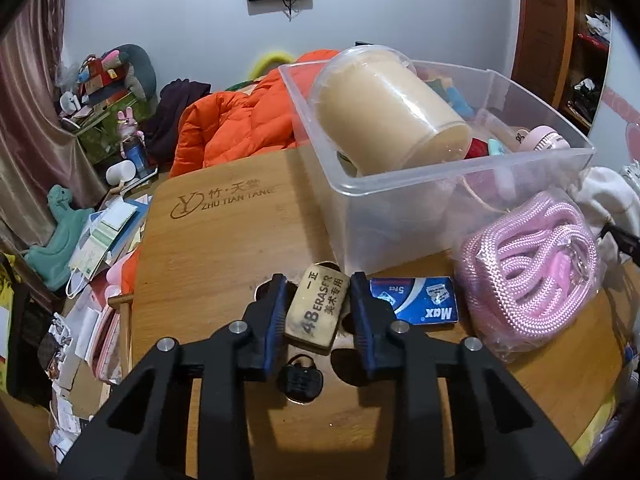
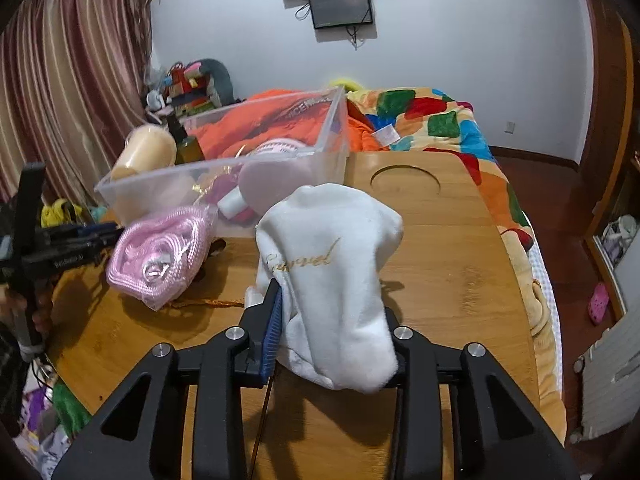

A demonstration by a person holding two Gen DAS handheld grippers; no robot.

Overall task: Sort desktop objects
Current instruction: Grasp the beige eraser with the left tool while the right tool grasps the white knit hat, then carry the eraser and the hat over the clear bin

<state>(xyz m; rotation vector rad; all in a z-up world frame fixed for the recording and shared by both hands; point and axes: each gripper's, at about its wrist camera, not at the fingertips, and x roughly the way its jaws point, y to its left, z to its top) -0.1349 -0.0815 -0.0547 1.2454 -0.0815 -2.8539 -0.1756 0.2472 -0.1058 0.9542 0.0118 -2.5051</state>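
My left gripper [image 1: 319,286] is shut on a beige 4B eraser [image 1: 316,310], held just above the wooden table [image 1: 224,248] in front of the clear plastic bin [image 1: 452,184]. A blue Max blade box [image 1: 416,299] lies right of the eraser. My right gripper [image 2: 332,312] is shut on a white velvet pouch [image 2: 332,272] with gold script, lifted over the table [image 2: 440,264]. The bin [image 2: 224,172] holds a beige tape roll [image 1: 384,116] and other small items.
A bagged pink rope [image 1: 532,272] lies right of the bin and shows in the right wrist view [image 2: 164,256]. A small black padlock [image 1: 299,378] lies under my left gripper. A round recess [image 2: 405,180] sits at the table's far side. An orange jacket [image 1: 240,124] lies behind.
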